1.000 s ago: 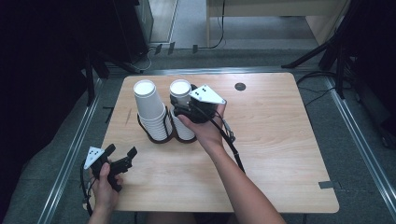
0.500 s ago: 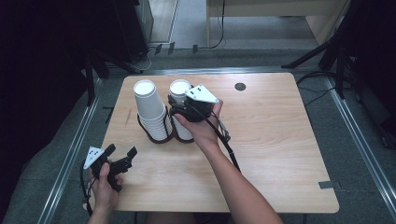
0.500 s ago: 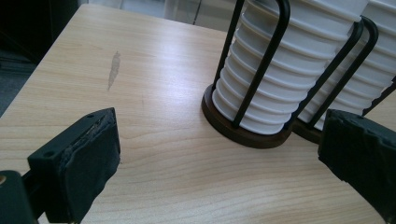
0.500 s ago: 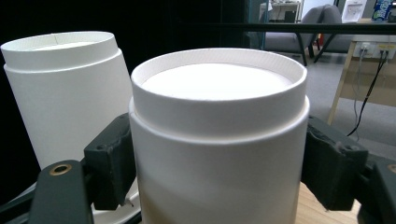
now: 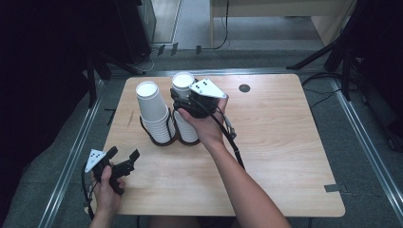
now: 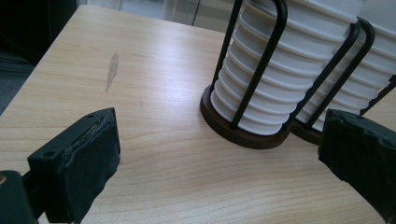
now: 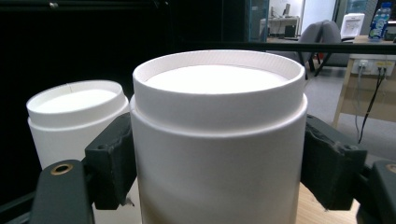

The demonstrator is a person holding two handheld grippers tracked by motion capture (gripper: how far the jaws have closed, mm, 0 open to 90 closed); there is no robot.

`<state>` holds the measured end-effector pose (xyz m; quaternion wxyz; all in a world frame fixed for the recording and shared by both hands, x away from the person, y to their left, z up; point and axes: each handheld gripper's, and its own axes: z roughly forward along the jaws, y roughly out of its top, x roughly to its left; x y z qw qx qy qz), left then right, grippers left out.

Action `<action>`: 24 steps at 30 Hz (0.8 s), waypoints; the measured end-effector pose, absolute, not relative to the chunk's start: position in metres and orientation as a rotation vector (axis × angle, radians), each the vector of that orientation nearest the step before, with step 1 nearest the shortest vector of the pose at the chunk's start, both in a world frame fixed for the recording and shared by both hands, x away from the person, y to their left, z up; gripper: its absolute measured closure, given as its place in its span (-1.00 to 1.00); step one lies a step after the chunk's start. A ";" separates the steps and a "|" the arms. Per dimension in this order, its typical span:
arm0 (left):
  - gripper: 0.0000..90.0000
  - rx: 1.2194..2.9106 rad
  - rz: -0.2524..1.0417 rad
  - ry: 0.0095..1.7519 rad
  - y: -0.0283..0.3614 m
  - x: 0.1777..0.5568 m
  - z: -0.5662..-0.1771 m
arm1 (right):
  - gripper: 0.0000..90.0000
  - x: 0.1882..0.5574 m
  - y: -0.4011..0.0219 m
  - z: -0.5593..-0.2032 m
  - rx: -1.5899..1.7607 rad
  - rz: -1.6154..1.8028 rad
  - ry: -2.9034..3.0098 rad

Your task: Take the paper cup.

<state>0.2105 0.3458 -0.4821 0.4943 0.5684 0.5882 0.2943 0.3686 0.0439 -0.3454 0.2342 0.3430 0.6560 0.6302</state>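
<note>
Right gripper view: the right hand-held gripper [image 7: 217, 154] clamps the top paper cup [image 7: 217, 140] of the right-hand stack, pads pressing both sides, with the second stack [image 7: 77, 119] just beyond its left jaw. Left hand-held gripper [image 5: 124, 159] rests released on the bench [image 5: 285, 142], near the cup holder [image 6: 243, 133].

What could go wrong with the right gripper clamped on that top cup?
1. The right gripper pinches the top cup, which sits nested in the stack; a lift might drag several cups up together.
2. The wire holder isn't steadied: the left gripper sits open, apart from it, so the holder could tip or slide.
</note>
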 end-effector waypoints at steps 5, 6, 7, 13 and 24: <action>-1.00 1.381 0.716 1.423 0.345 0.211 -0.482 | -0.50 0.368 0.041 -0.335 0.910 1.739 1.790; -1.00 1.380 0.715 1.423 0.345 0.211 -0.482 | -0.51 0.368 0.040 -0.332 0.899 1.741 1.788; -1.00 1.381 0.715 1.423 0.345 0.211 -0.482 | -0.50 0.368 0.039 -0.330 0.905 1.746 1.780; -1.00 1.385 0.715 1.423 0.344 0.212 -0.482 | -0.50 0.367 0.033 -0.316 0.880 1.771 1.754; -1.00 1.397 0.718 1.420 0.343 0.211 -0.482 | -0.50 0.359 0.021 -0.292 0.839 1.816 1.696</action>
